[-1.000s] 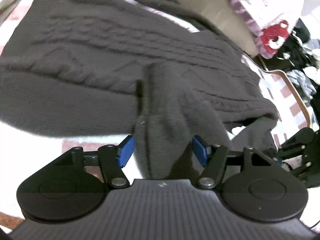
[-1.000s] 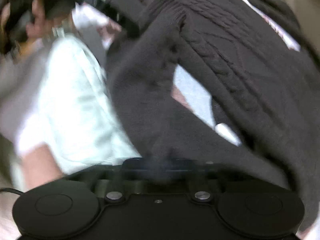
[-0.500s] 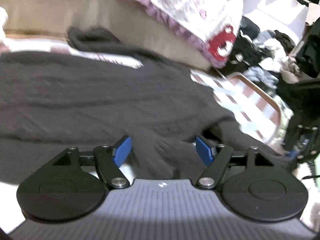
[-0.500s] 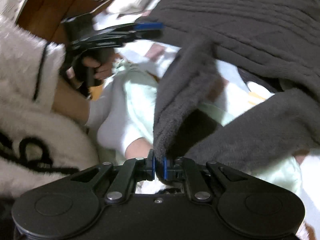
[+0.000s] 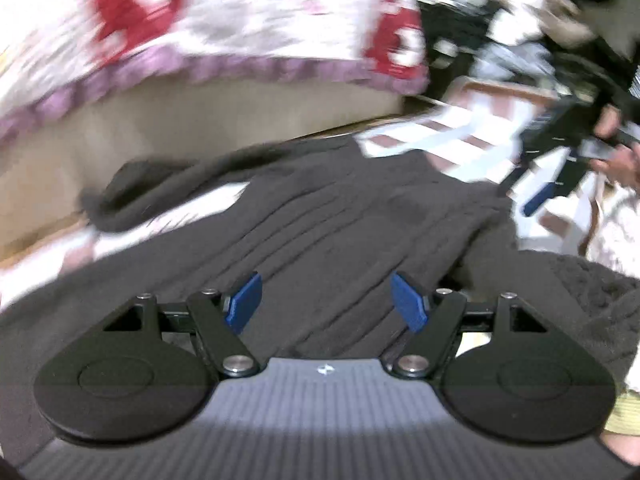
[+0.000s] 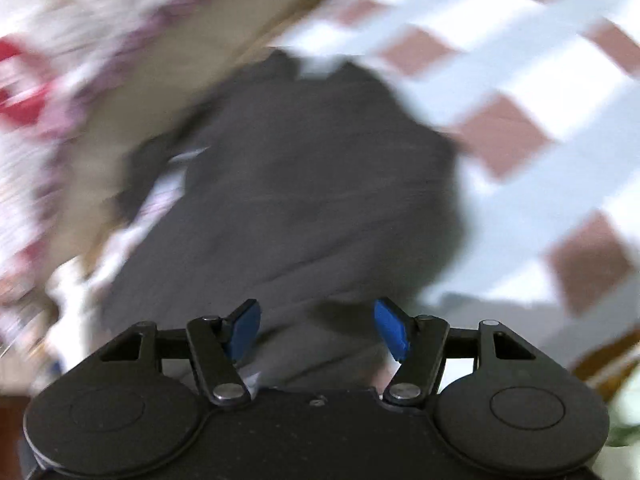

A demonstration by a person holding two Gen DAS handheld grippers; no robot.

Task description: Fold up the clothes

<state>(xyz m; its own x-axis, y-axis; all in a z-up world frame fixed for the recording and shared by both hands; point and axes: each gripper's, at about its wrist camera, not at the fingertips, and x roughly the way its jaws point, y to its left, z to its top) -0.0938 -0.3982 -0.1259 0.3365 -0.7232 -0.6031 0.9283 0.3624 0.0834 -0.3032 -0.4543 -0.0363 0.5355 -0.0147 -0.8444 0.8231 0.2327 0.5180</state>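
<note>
A dark grey cable-knit sweater lies on a pink-and-white checked cloth; one sleeve trails to the far left. My left gripper is open and empty just above the sweater's near part. In the blurred right wrist view the sweater lies bunched on the checked cloth, and my right gripper is open and empty over its near edge. The right gripper also shows in the left wrist view, held in a hand at the right.
A white, red and purple blanket hangs over a beige surface behind the sweater. A heap of dark and white clothes lies at the far right. The person's pale fleece sleeve is at the right edge.
My right gripper was shut on a sweater sleeve; it has let go and now stands open over the sweater. My left gripper has stayed open and tilted up toward the blanket.
</note>
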